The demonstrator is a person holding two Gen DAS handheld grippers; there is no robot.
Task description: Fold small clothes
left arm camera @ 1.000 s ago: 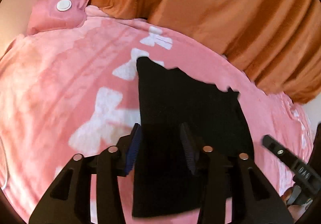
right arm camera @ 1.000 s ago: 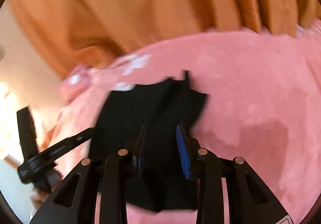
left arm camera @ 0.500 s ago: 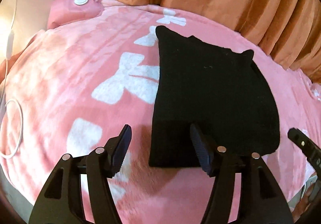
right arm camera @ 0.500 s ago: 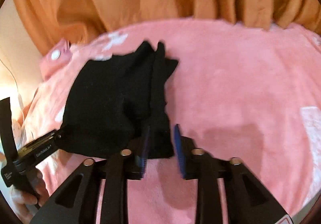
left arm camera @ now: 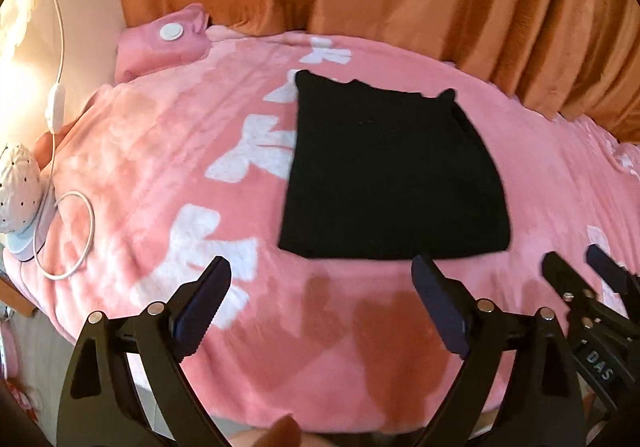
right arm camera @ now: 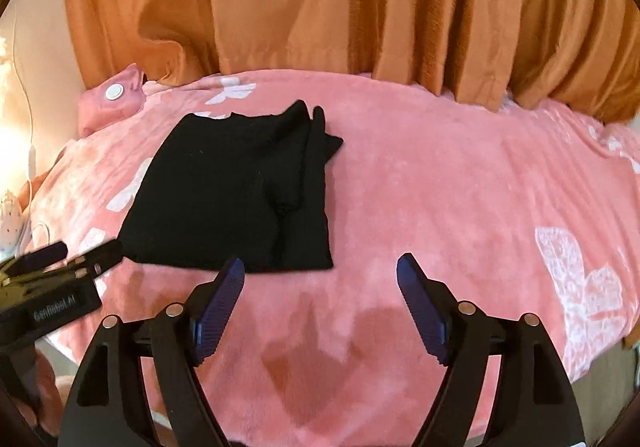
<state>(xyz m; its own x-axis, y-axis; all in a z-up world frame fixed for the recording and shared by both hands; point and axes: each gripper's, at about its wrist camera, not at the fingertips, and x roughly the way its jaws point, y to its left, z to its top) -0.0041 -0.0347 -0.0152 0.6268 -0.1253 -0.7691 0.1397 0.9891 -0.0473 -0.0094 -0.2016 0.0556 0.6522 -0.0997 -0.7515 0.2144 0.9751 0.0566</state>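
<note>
Black folded garment (left arm camera: 394, 183) lies flat on the pink bow-print blanket (left arm camera: 160, 151), long axis running away, just ahead of both tools, left tool (left arm camera: 320, 301) and right tool (right arm camera: 320, 297) spread wide and empty, neither clearly nearer.

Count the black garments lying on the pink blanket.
1. A single folded black garment lies flat on the pink blanket, ahead of the open left gripper and right gripper. Nothing else seems hidden beneath it.
</note>
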